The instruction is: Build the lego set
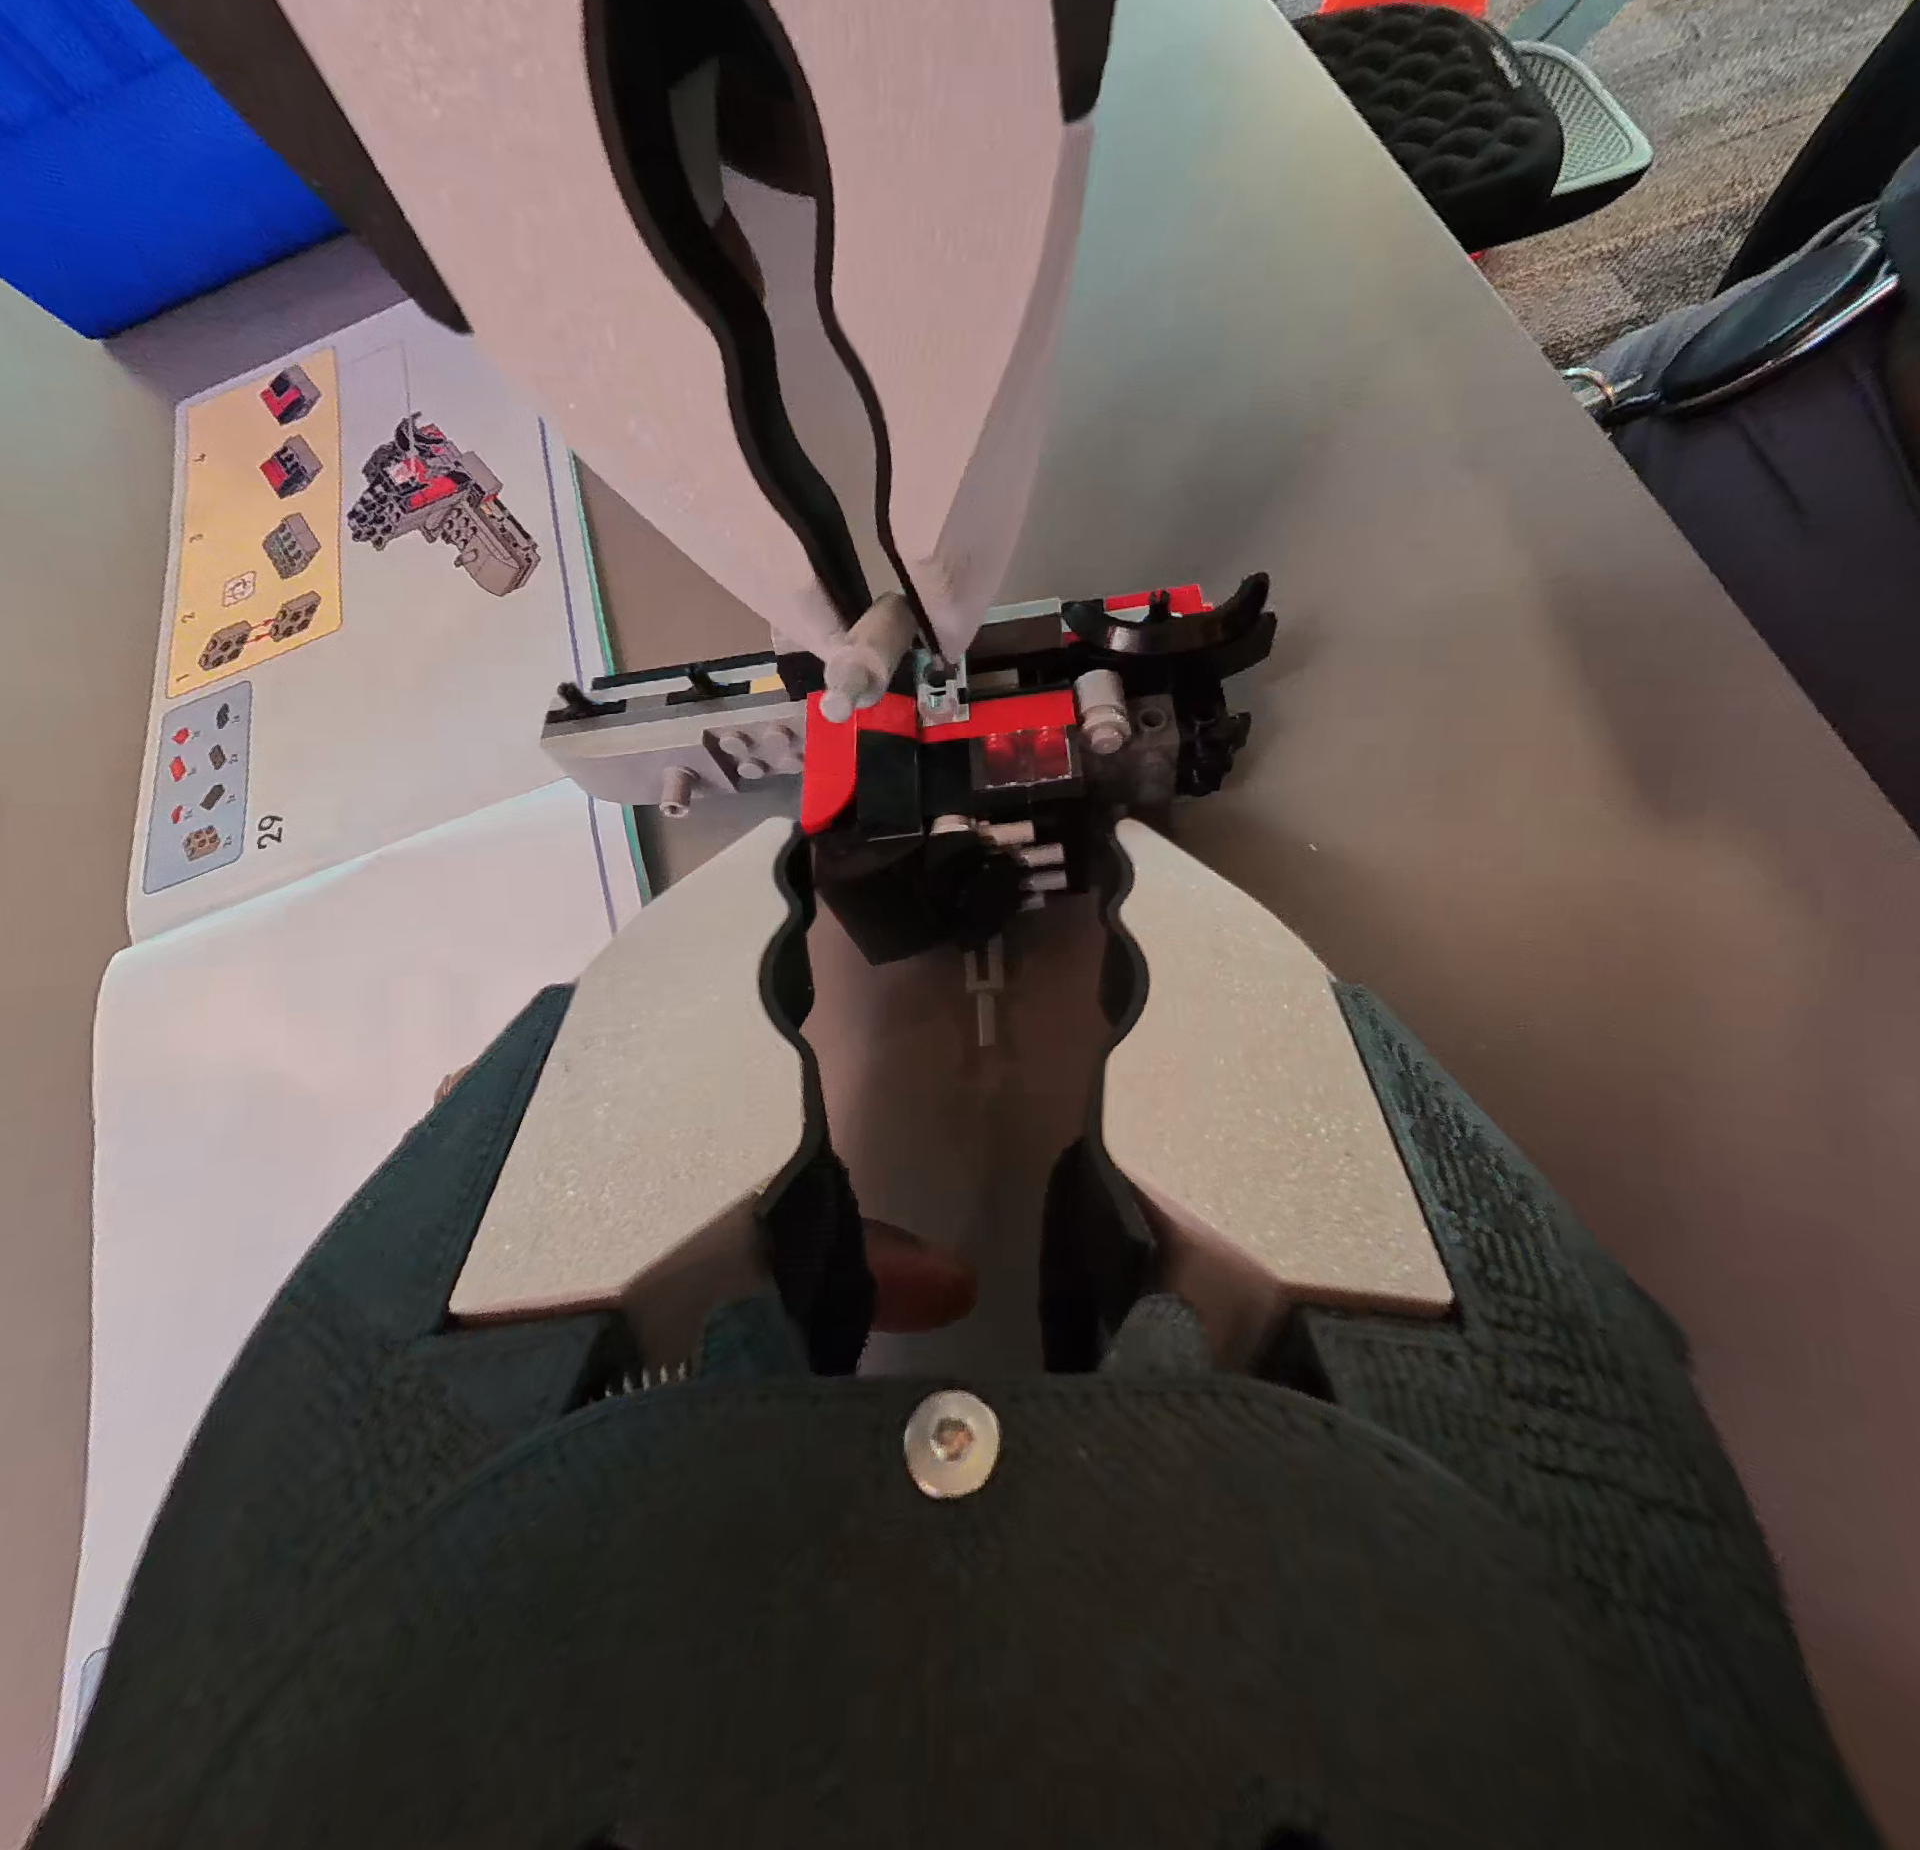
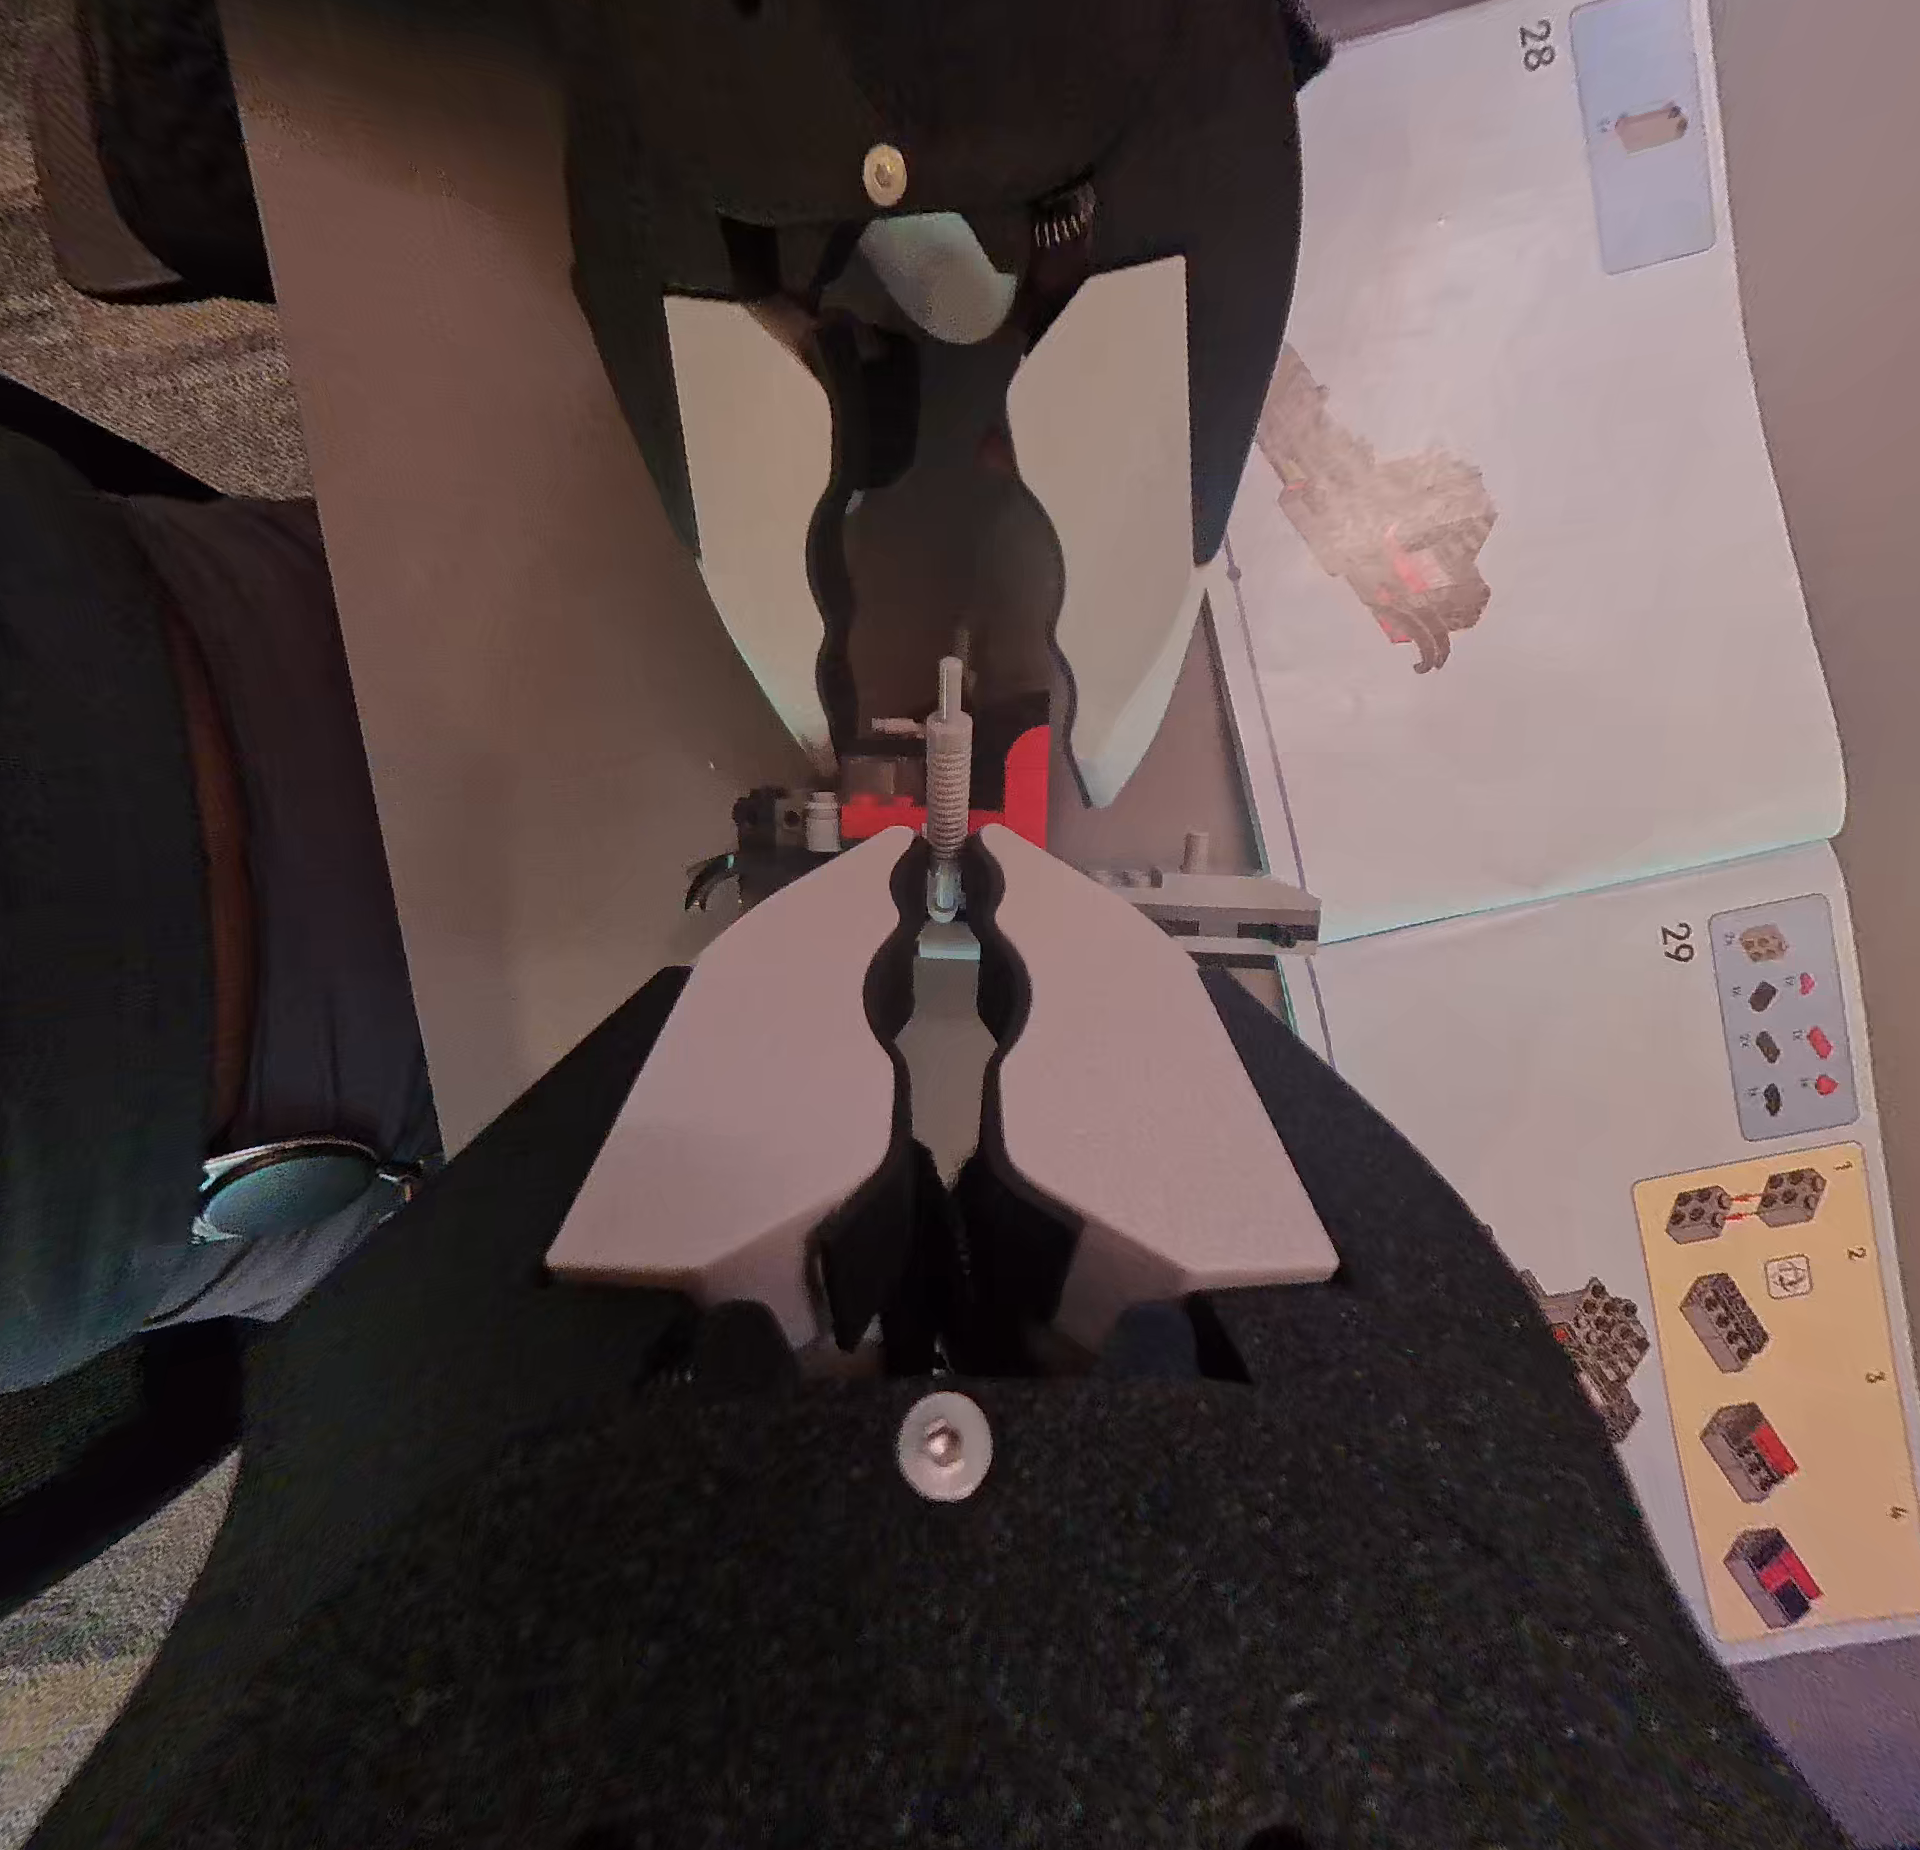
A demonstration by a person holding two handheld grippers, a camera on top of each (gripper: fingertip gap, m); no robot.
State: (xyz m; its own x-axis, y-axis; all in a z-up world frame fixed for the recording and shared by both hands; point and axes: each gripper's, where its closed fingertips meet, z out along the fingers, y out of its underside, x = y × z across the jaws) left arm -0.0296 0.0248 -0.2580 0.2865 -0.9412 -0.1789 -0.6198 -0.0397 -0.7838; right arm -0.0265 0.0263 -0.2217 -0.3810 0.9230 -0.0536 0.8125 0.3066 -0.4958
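A red, black and grey brick model [image 1: 935, 751] lies on the grey table [image 1: 1403, 605]. My left gripper [image 1: 956, 855] is shut on the model's black near end, a pad against each side. The right wrist view shows it [image 2: 951, 777] from the front, clasping the model [image 2: 873, 818]. My right gripper [image 2: 945, 844] is shut on the near end of a grey ribbed pin [image 2: 948, 772] that points forward over the model towards the left gripper. In the left wrist view the right gripper [image 1: 899, 637] comes down from above onto the model's top. A thin grey pin tip [image 1: 982, 990] sticks out on the model's near side.
An open instruction booklet [image 1: 364, 678] lies left of the model; it also shows in the right wrist view [image 2: 1558, 553]. A black chair [image 1: 1444, 117] and a person's dark-clothed leg [image 1: 1818, 553] are beyond the table edge. A blue object [image 1: 104, 138] stands at the far left. Only a small space, under 4 cm, lies between the two pairs of fingers. Left tips and right tips are each some 35 centimetres from the blue object [image 1: 104, 138].
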